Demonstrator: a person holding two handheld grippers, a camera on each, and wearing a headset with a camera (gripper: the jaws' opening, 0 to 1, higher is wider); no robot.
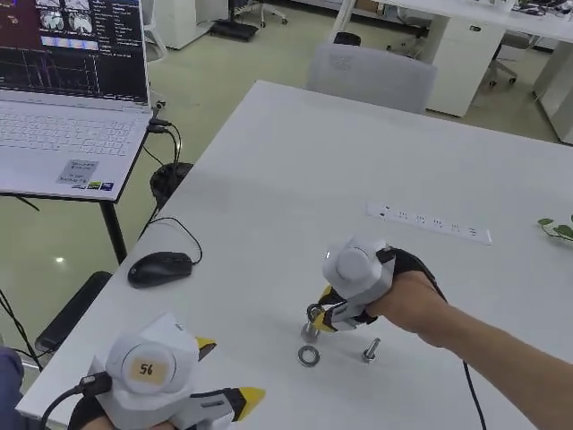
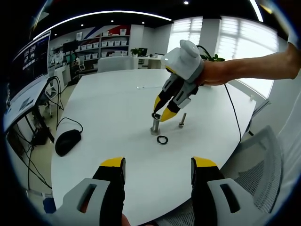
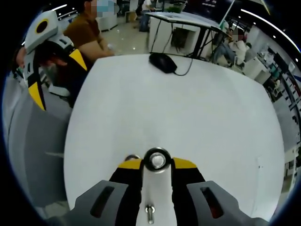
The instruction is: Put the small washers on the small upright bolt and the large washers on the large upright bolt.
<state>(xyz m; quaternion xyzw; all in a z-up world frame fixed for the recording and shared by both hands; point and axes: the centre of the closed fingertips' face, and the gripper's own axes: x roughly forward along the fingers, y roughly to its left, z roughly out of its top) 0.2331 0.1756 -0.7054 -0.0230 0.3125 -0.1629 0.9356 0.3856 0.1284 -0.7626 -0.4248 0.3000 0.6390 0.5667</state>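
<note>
Lying lower centre, a loose washer (image 1: 309, 356) is left unplaced; a second washer (image 3: 147, 160) is clamped over the large bolt (image 2: 154, 127) by the right hand-held gripper (image 1: 322, 318).

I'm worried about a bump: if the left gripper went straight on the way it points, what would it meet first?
Probably the loose washer on the table, ahead of the left gripper; just behind it stands the large bolt, where the right gripper holds another washer. Depth is unclear.
</note>
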